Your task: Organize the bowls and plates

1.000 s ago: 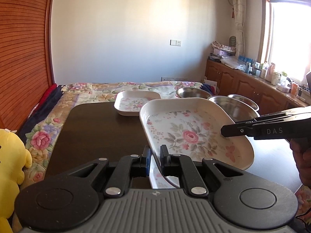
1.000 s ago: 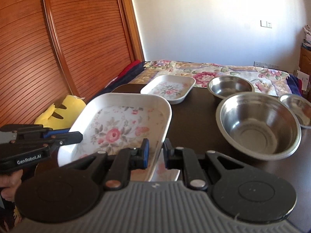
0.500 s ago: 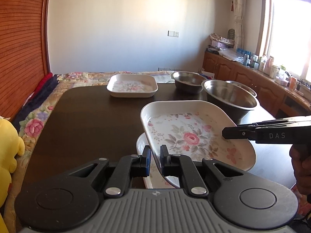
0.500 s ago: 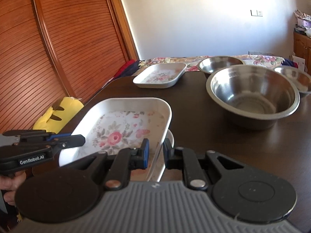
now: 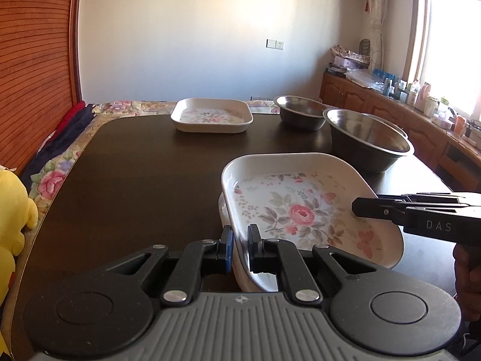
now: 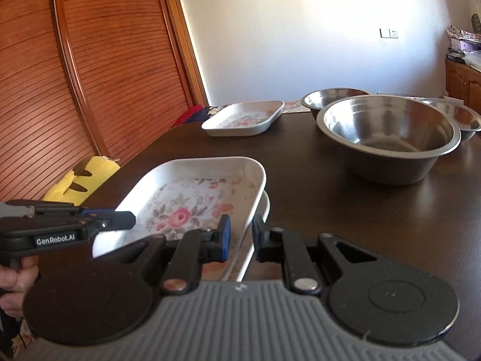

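Observation:
A white floral plate (image 5: 300, 210) lies low over the dark table (image 5: 135, 180), nested on a second plate (image 5: 223, 210) whose rim shows beneath it. My left gripper (image 5: 239, 242) is shut on the plate's near-left rim. My right gripper (image 6: 242, 233) is shut on the opposite rim of the same floral plate (image 6: 186, 198). Each gripper shows in the other's view: the right gripper (image 5: 360, 207) from the right, the left gripper (image 6: 129, 219) from the left. A third floral plate (image 5: 212, 114) sits at the far edge.
A large steel bowl (image 6: 387, 129) stands right of the plates, with two smaller steel bowls (image 6: 330, 96) (image 6: 463, 117) behind it. A yellow plush toy (image 5: 12, 210) and a floral bed cover (image 5: 54, 174) lie past the table's left edge. Wooden cabinets (image 5: 390, 105) line the right wall.
Both grippers have come down with the floral plate. It hung above the table a second ago and now rests on the plate beneath it.

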A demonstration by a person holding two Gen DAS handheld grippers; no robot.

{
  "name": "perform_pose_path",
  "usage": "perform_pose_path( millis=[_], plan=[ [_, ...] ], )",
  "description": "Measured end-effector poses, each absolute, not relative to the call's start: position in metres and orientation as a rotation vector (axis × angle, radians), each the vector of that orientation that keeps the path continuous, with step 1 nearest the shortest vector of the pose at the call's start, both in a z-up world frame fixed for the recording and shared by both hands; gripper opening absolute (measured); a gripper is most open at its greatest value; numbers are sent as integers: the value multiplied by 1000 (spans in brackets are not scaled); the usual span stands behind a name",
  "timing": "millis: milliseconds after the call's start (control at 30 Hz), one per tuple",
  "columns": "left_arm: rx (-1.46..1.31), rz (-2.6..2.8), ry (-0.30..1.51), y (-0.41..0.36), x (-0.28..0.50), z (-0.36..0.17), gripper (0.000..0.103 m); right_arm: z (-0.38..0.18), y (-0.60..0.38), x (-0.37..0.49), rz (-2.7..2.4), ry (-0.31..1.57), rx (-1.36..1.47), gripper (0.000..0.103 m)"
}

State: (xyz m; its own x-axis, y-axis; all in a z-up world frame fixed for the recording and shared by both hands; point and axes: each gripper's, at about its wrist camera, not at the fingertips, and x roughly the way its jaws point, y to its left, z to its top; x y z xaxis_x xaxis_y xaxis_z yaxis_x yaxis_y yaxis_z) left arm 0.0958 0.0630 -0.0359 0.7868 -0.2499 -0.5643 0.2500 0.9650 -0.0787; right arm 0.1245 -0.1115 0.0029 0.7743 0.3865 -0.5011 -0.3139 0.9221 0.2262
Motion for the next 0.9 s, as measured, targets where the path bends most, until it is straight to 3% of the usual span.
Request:
perform_pose_path(
  millis=[900],
  plan=[
    [18,-244,581,61,92,-38,11,-7,-106,111,339,488,86,20]
  ],
)
